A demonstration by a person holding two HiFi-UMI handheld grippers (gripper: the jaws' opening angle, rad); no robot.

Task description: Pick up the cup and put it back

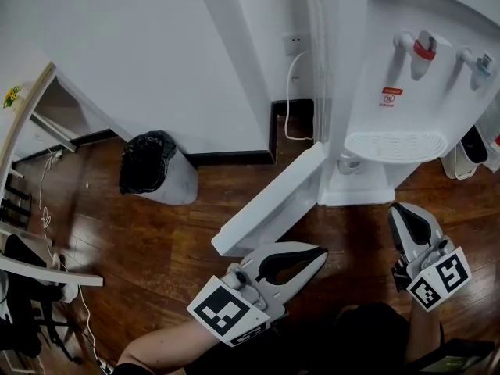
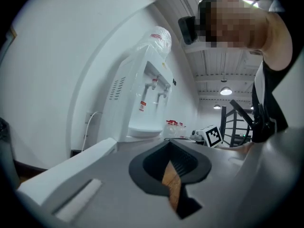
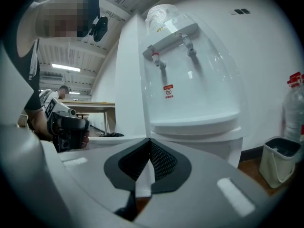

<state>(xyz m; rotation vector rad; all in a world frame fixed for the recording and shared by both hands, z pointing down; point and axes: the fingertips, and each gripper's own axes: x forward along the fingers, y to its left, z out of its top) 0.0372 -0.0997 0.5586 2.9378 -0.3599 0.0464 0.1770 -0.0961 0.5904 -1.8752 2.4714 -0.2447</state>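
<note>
The white water dispenser (image 1: 406, 84) stands at the upper right of the head view, with a red tap and a blue tap over its drip tray (image 1: 394, 145). A small pale cup (image 1: 349, 162) sits low at the dispenser's base, behind the open white cabinet door (image 1: 273, 201). My left gripper (image 1: 319, 254) hovers over the wooden floor in front of that door, shut with nothing in it. My right gripper (image 1: 400, 212) is further right, below the dispenser base, also shut and empty. Both gripper views face the dispenser (image 2: 142, 99) (image 3: 190, 80); neither shows the cup.
A bin lined with a black bag (image 1: 152, 166) stands by the wall at left. A white cord (image 1: 289, 100) hangs from a wall socket. A small white bin (image 1: 469, 151) (image 3: 280, 158) and water bottles (image 3: 295, 103) stand right of the dispenser. A desk edge (image 1: 23, 123) is far left.
</note>
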